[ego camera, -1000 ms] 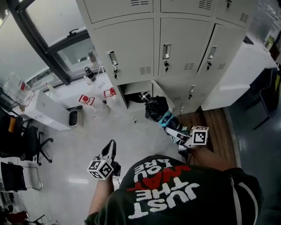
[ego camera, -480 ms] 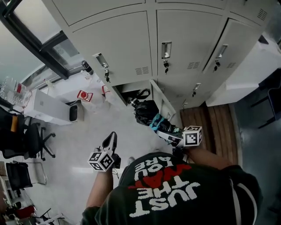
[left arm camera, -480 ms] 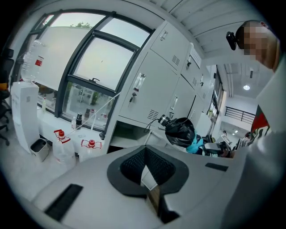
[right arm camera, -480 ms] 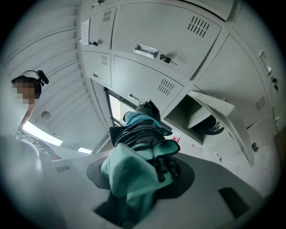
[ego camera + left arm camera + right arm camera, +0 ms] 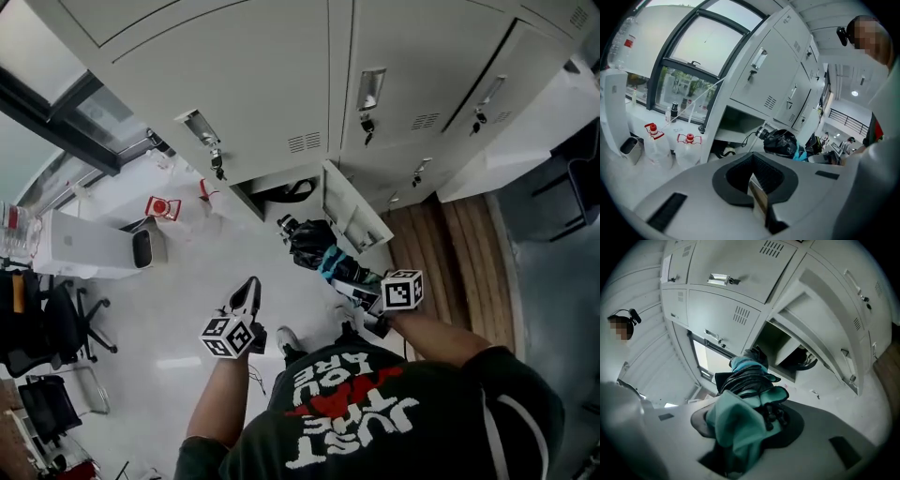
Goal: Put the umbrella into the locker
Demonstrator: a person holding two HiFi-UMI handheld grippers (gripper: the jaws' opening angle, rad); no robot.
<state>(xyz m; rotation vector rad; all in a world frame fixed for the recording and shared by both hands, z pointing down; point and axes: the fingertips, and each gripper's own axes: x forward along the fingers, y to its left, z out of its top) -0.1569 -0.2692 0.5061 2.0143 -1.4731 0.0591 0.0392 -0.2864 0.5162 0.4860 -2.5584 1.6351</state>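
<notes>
The left gripper (image 5: 247, 292) is shut with nothing in it and hangs over the floor (image 5: 169, 309). Past it, the bottom locker (image 5: 258, 195) has its door (image 5: 356, 220) swung open. The folded black and blue-green umbrella (image 5: 311, 244) is not inside yet. One end points at the opening, just in front of it. The right gripper (image 5: 347, 277) squeezes the other end tight. So the door is open, and I think pushing the umbrella in and letting go is what is left. The floor is pale and shiny. On the left are chairs (image 5: 42, 319), a white box (image 5: 80, 246) and bottles with red caps (image 5: 161, 207) by a window (image 5: 56, 108). On the right is a strip of wood floor (image 5: 450, 234).
</notes>
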